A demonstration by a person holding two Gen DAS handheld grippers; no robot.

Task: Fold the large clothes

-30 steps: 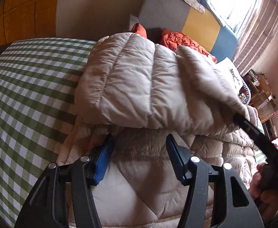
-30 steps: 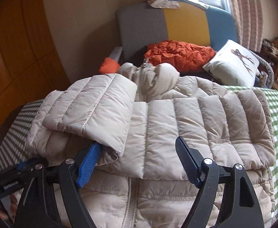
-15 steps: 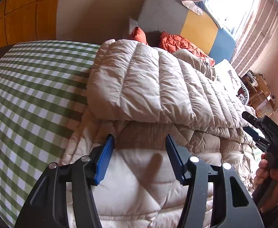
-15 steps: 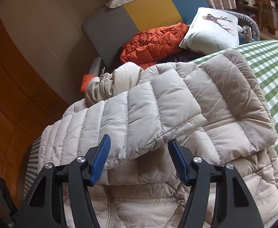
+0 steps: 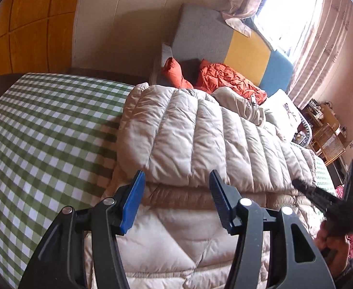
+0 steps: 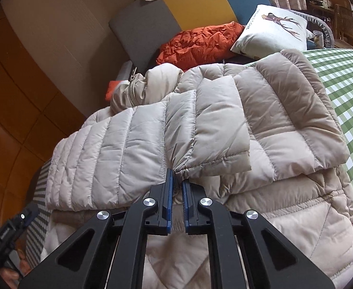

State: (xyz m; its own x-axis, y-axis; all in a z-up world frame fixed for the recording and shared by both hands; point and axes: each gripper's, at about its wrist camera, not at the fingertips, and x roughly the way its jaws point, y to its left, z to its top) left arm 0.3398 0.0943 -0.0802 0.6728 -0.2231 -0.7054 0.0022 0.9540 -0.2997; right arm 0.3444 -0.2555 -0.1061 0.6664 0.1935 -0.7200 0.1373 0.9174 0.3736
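Note:
A beige quilted puffer jacket lies on the green checked table, with its sleeves folded across the body. My left gripper hovers open just above the jacket's near left part, with nothing between its blue pads. In the right wrist view, the right gripper has its jaws closing to a narrow slit. The puckered corner of the folded sleeve cuff is caught at the tips. The right gripper also shows at the jacket's right edge, held by a hand.
Behind the table stands a grey, yellow and blue sofa with an orange jacket and a white printed cushion. Wooden wall panels rise at the left. Wicker furniture and curtains stand at the right.
The right gripper's jaws went from wide apart to nearly together on the sleeve cuff, and it rolled and shifted along the jacket. The left gripper rose a little, still open.

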